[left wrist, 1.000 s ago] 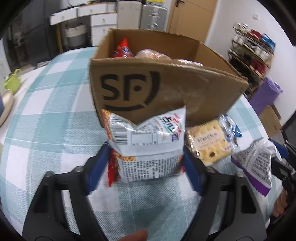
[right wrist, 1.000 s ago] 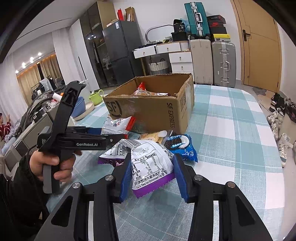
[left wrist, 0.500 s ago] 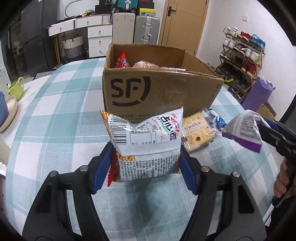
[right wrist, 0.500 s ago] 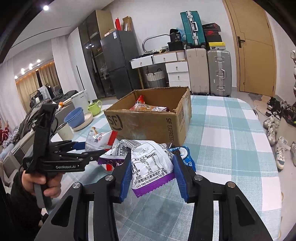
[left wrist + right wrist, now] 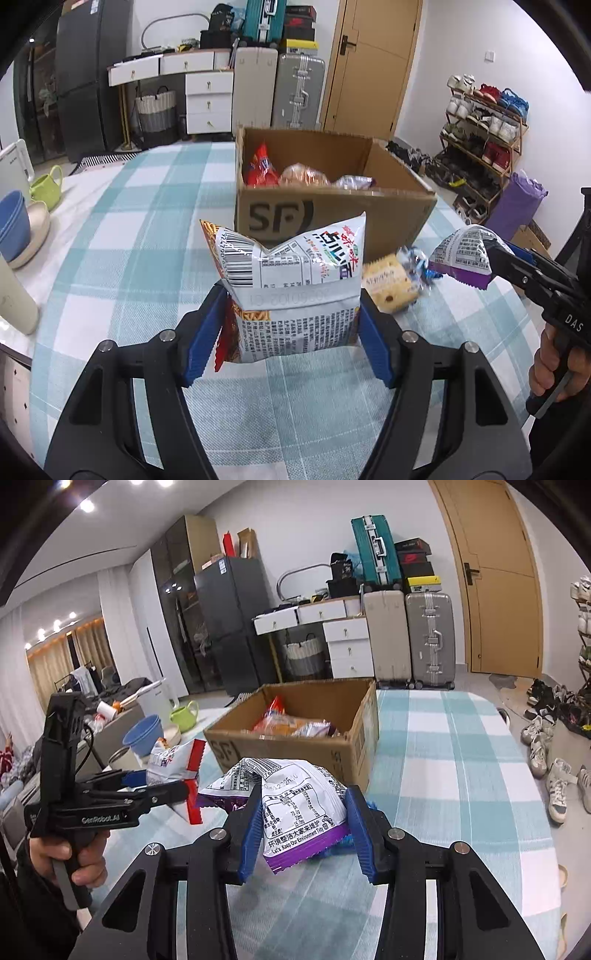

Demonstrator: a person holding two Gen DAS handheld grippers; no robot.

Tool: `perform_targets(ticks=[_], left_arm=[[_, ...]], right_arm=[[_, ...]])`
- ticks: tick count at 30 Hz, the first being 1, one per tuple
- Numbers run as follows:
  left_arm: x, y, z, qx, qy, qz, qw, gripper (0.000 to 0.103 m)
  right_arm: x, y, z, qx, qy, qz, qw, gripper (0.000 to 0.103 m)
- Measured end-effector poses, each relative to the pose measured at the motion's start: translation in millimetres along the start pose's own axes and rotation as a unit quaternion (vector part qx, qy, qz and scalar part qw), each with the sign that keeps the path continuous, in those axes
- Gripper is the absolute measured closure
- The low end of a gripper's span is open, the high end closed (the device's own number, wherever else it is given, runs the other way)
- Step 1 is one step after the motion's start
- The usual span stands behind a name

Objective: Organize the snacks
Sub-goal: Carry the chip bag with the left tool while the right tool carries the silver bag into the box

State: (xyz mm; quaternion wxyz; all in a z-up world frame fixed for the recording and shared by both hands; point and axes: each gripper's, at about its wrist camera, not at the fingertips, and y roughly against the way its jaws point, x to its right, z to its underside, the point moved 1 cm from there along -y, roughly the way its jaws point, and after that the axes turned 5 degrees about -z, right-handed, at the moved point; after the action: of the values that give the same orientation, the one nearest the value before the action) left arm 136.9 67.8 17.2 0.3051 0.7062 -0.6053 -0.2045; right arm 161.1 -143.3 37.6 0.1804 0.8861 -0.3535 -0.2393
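- Teal-and-white checked cloth covers the desk (image 5: 122, 236); suitcases, white drawers and a wooden door stand behind it.
- Open brown cardboard box (image 5: 332, 218), printed "SF" on the near wall in the left wrist view, stands on the desk and holds a red packet, a bread-coloured packet and a silvery one.
- Left claw (image 5: 291, 332): blue pads pressed on both sides of a white-and-red foil snack bag (image 5: 295, 284) with a barcode, Chinese print and a faint stamped date that cannot be read; the jaws have just been closing slightly on this bag. The bag hangs clear of the desk, in front of the box. In the right wrist view the claw's black body reads "GenRobot.AI".
- Right claw (image 5: 301, 827): pads clamped on a white snack bag with a purple serrated edge (image 5: 299, 808), printed "Let's Keep Our Environment Tidy", held above the desk near the box's corner.
- Clear-wrapped pack of yellow biscuits (image 5: 389, 288) lies on the desk just beside the box; a blue wrapper touches it.
- Blue bowl (image 5: 142, 734) and green watering can (image 5: 184, 714) sit at the desk's far left edge.
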Motion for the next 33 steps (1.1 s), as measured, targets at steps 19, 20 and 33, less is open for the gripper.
perform_targets(ticks=[19, 20, 33], left_arm=[[17.9, 29.3, -55.0, 0.05, -0.022, 0.005, 0.9985, 0.036], [20.3, 29.9, -58.5, 0.052, -0.023, 0.005, 0.9984, 0.036], [29.2, 19.4, -91.6, 0.051, -0.024, 0.01, 0.9984, 0.036]], right_arm=[[1.5, -17.1, -52.9, 0.03, -0.01, 0.018, 0.999, 0.059], [1.1, -18.6, -55.2, 0.029, -0.009, 0.018, 0.999, 0.059], [-3.2, -37.2, -75.6, 0.025, -0.005, 0.014, 1.0, 0.059]])
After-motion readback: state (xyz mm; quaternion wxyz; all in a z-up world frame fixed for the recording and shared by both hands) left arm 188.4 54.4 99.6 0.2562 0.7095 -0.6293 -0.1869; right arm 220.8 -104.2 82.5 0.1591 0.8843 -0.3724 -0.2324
